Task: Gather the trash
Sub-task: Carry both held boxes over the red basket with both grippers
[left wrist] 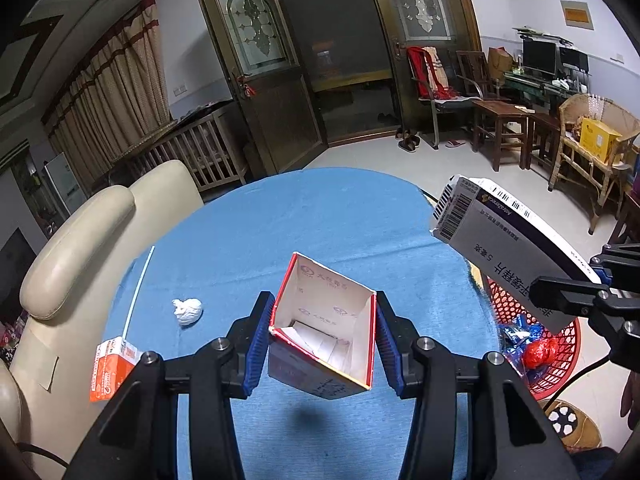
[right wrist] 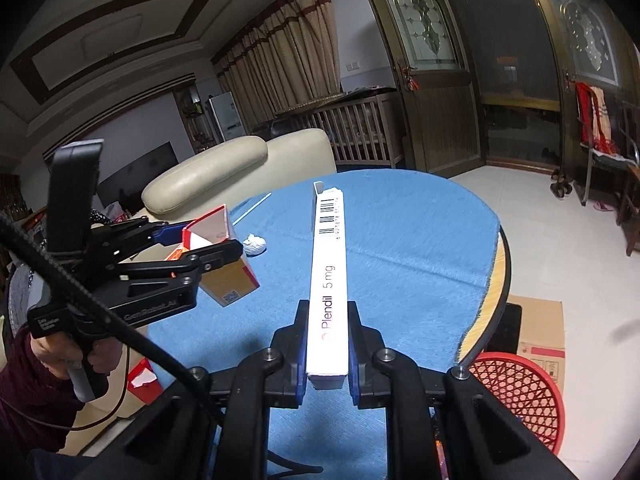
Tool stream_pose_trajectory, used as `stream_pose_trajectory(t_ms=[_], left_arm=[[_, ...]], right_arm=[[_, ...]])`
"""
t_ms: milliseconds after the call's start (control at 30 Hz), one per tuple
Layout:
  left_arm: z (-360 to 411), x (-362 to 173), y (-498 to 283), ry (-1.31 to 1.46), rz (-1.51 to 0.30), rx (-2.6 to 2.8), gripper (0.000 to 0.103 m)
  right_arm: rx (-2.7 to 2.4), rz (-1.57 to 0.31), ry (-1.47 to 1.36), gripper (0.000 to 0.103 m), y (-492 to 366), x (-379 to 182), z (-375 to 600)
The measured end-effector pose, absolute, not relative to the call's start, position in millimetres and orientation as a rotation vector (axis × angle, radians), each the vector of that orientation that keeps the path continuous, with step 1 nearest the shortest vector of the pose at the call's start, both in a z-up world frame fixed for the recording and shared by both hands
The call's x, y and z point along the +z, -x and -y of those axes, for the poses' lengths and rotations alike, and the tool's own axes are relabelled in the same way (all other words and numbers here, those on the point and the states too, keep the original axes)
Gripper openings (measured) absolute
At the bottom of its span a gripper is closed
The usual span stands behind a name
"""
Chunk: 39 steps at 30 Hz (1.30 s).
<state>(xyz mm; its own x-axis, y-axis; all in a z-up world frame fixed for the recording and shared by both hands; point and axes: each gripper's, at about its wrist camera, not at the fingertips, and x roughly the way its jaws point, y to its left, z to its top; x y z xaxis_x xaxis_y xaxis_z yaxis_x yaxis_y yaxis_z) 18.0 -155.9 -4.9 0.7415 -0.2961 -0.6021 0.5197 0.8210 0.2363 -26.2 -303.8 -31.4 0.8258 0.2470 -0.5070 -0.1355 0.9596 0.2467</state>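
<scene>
between the left gripper [left wrist: 322,340] pads an open carton [left wrist: 326,336] is sitting clamped above the table [left wrist: 320,216]; the right gripper [right wrist: 325,354] is pinching a plendil box [right wrist: 327,280]. either could be slipping short of the red basket [right wrist: 516,392], edge-held and tilted.

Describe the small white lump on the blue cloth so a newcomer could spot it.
On the round table's blue cloth, look toward the cream sofa. The crumpled tissue ball lies beside a thin white straw and an orange carton; it alone is wrinkled and unprinted.
</scene>
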Motion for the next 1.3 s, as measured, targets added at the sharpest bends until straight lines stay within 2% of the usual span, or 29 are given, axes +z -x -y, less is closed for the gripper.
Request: stream_pose_trajectory(t_ms=[1300], left_arm=[[275.9,-20.7,28.8,-0.535,-0.595,-0.53,0.05]], right_arm=[[0.002,-0.491,-0.382,0.016,137.1,-56.1,422.4]])
